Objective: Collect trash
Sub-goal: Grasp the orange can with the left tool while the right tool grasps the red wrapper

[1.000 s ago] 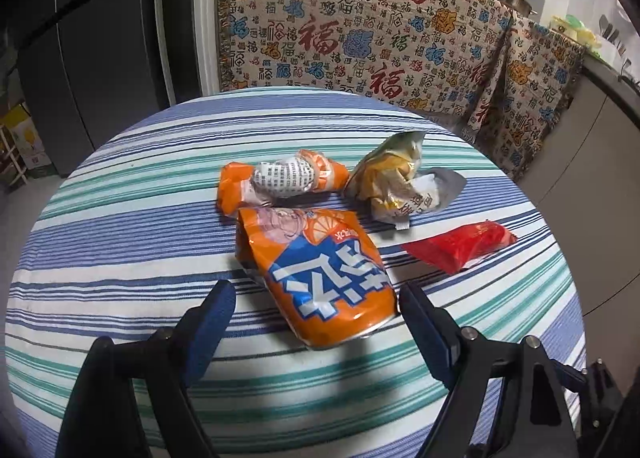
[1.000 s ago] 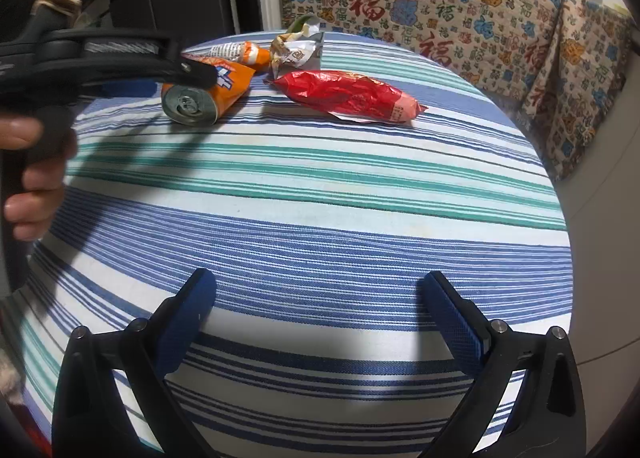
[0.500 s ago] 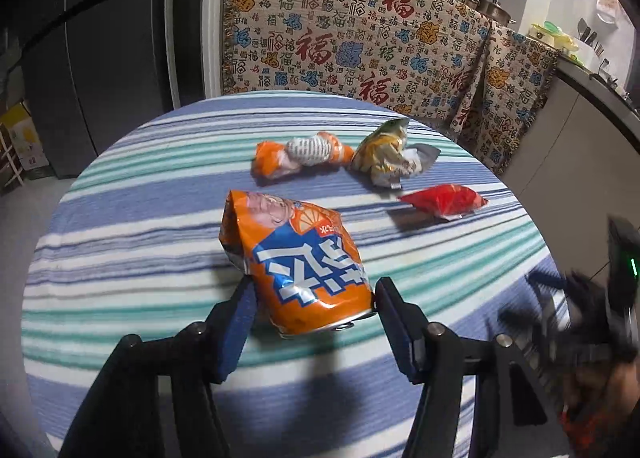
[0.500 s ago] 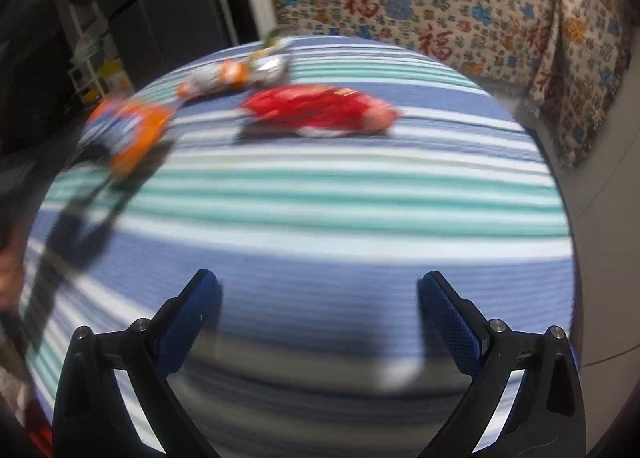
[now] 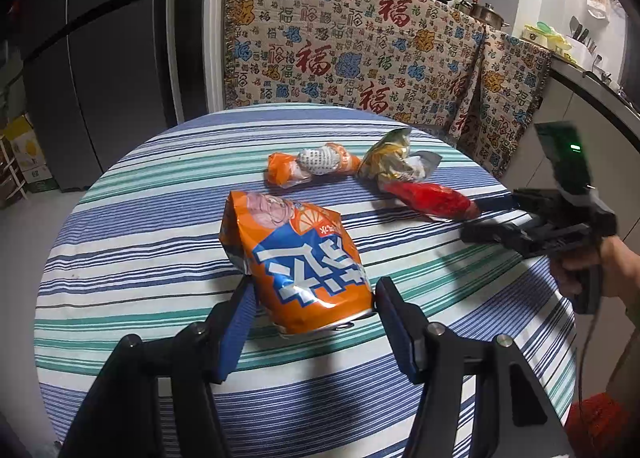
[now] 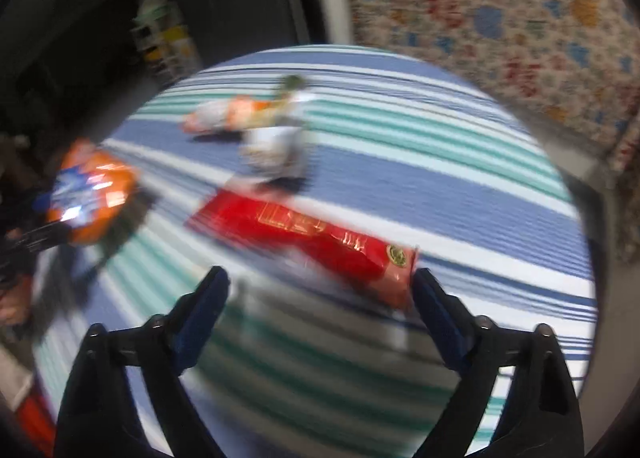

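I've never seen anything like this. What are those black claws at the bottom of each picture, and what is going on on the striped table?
No robot here: a person holds a two-finger gripper in each hand, each with a fisheye camera looking along its fingers. The left gripper is shut on a crushed orange drink can. The right gripper, blurred by movement, is closing around one end of a red wrapper without pressing it yet. On the striped tablecloth also lie an orange-and-white wrapper and a crumpled foil packet.
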### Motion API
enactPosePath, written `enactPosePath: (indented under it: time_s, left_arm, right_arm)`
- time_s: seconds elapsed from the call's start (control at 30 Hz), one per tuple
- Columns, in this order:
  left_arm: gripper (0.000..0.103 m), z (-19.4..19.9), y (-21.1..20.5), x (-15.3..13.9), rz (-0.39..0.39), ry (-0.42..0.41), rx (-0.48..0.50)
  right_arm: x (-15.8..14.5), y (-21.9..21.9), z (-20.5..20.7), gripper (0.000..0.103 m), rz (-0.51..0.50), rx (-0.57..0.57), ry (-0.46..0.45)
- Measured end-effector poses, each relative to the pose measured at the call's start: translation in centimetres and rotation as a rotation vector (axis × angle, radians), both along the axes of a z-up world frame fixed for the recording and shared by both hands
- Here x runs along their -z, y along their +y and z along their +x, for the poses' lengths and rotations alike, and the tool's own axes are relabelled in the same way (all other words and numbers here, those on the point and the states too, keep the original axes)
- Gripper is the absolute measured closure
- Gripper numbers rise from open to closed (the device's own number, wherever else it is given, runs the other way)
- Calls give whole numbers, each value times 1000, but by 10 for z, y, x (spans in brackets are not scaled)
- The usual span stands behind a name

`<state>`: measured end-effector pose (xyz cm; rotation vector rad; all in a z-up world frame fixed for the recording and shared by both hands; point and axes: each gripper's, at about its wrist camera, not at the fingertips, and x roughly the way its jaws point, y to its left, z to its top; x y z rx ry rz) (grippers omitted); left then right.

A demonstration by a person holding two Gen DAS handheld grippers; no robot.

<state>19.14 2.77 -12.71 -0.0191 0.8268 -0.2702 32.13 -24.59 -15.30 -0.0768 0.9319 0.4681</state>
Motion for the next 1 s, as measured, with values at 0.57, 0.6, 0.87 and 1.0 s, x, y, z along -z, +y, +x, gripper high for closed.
enactPosePath:
  time_s: [0.57,0.6,0.87,1.0]
  left_arm:
    - [42,-1,13,5,-8,60,18]
    - [42,-1,12,5,-13,63,25]
    - [42,-6,5,8,-27,91,57]
    - [42,-11,2,4,-24,81,73]
  right_arm:
    - [-10,96,2,30,-292,-193,-46]
    - [-10,93,4,39,-298,-193,-40]
    - [-5,72,13,95,-290,-67,48]
    - [-17,53,-10,96,-163,29,126]
